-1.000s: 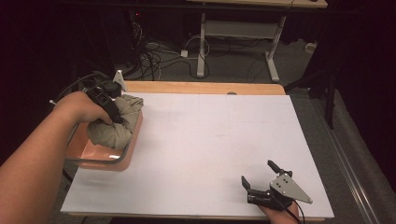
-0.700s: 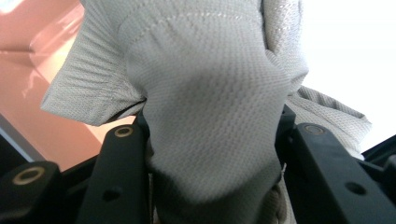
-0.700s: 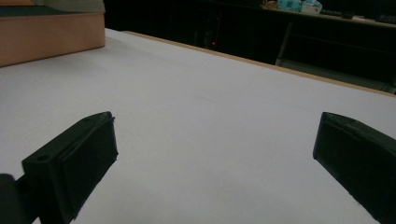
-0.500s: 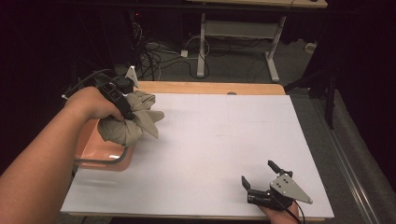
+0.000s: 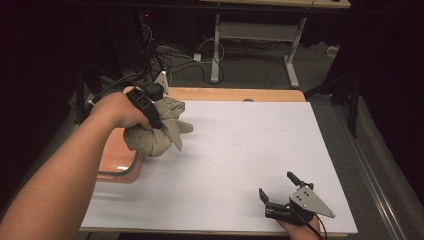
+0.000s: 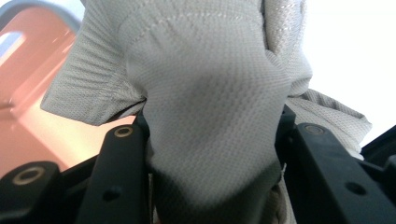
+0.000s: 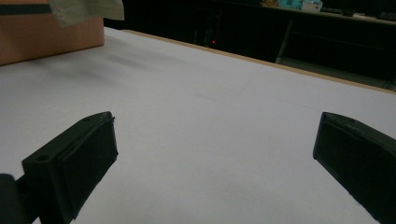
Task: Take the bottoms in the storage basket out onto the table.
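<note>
A bunched beige cloth (image 5: pixel 159 131) hangs in the air above the right edge of the orange bin (image 5: pixel 116 162), at the table's left side. My left gripper (image 5: pixel 150 107) is shut on the cloth. In the left gripper view the beige cloth (image 6: pixel 205 107) bulges between my two black jaws, with the orange bin (image 6: pixel 32 88) below at the left. My right gripper (image 5: pixel 280 191) rests low near the table's front right edge, open and holding nothing. The right gripper view looks across the white table (image 7: pixel 201 135) between my wide-apart fingers (image 7: pixel 74 158), toward the orange bin (image 7: pixel 46 32) and a hanging corner of the cloth (image 7: pixel 86 10).
The white table top (image 5: pixel 250 145) spreads between the two grippers. A wooden strip (image 5: pixel 235 94) runs along its far edge. Beyond it stand a metal table frame (image 5: pixel 255 35) and cables on the dark floor.
My left gripper has lifted the cloth out of the bin and carried it up and to the right. The right gripper has stayed where it was.
</note>
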`<move>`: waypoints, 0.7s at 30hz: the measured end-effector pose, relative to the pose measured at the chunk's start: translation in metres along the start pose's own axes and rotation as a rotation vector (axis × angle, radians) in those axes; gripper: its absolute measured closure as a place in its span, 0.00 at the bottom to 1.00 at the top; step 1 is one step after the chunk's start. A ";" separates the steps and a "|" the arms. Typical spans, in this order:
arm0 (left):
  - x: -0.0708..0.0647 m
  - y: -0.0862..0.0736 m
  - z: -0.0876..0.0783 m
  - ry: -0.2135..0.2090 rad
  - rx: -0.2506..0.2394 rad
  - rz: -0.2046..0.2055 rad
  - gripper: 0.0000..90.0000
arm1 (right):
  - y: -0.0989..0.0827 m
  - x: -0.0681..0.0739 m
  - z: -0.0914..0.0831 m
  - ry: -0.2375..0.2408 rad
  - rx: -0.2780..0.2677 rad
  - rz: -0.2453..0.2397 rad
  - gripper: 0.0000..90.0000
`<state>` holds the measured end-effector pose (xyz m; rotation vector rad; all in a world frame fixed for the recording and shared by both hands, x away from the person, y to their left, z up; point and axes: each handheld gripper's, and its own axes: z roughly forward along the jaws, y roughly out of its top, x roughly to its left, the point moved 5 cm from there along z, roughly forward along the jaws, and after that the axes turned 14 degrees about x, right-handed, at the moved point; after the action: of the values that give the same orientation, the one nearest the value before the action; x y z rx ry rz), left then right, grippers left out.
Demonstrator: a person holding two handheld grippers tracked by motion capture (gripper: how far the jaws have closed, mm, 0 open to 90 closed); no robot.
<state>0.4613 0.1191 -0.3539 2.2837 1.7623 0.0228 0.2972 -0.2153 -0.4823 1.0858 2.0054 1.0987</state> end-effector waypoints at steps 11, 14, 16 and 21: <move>-0.025 0.005 0.019 -0.026 0.007 0.035 0.60 | -0.001 -0.001 0.001 0.005 0.005 -0.001 0.01; -0.031 0.006 0.024 -0.034 0.006 0.041 0.60 | -0.001 -0.001 0.001 0.003 0.004 0.000 0.01; -0.034 0.007 0.028 -0.037 0.005 0.046 0.60 | -0.001 -0.001 0.001 0.004 0.005 -0.002 0.01; -0.041 0.009 0.038 -0.044 0.000 0.057 0.60 | -0.001 -0.001 0.001 0.003 0.005 -0.003 0.01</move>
<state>0.4647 0.0703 -0.3827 2.3163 1.6757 -0.0169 0.2982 -0.2163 -0.4835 1.0841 2.0130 1.0947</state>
